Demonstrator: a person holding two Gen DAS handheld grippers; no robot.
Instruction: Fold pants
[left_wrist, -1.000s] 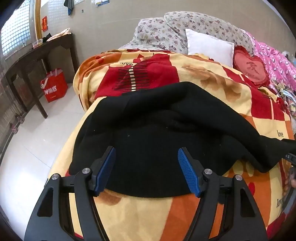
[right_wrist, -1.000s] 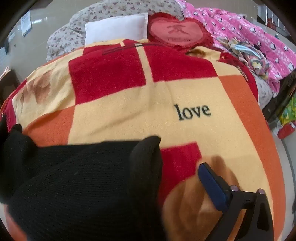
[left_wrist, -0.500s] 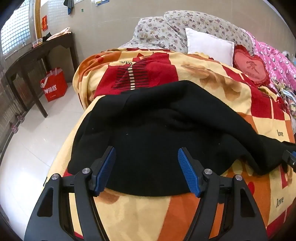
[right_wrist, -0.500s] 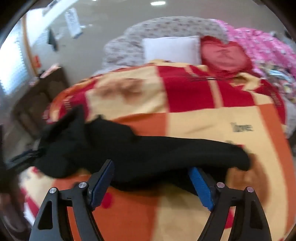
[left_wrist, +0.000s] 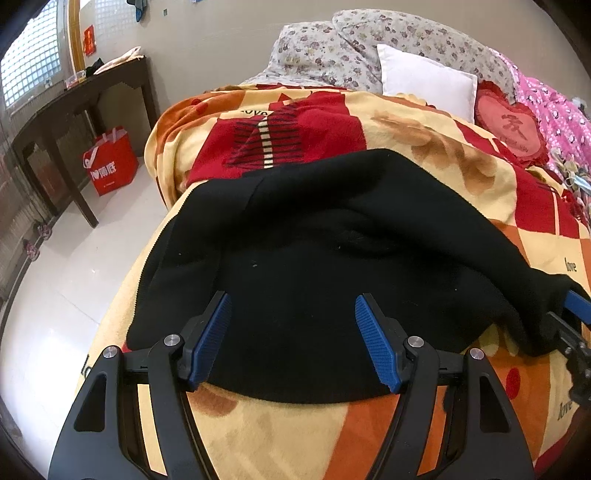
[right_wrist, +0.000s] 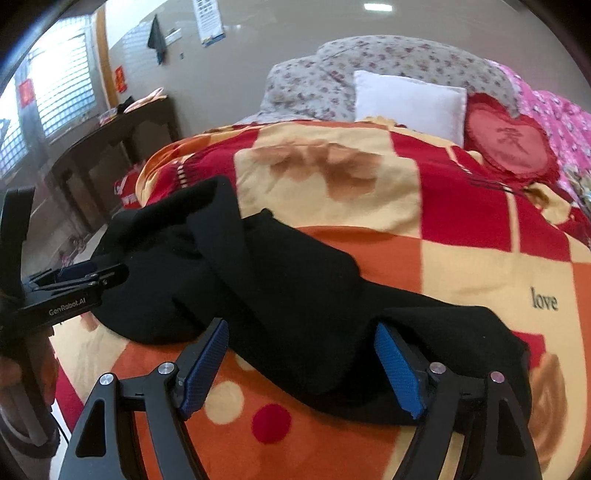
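Your left gripper (left_wrist: 291, 339) hangs with its jaws spread wide, gripping nothing, above the wide end of the black pants (left_wrist: 314, 266) lying rumpled on the patterned blanket (left_wrist: 424, 136). Your right gripper (right_wrist: 299, 363), likewise spread and empty, straddles the pants' narrow end.

One pair of black pants (left_wrist: 314, 258), two grippers, one white pillow (left_wrist: 428, 85), one heart cushion (left_wrist: 511, 129), one red bag (left_wrist: 110, 166).

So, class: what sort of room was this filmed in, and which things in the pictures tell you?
Most likely a home bedroom: a bed with a patterned blanket, pillows at its head, and a dark side table by the window.
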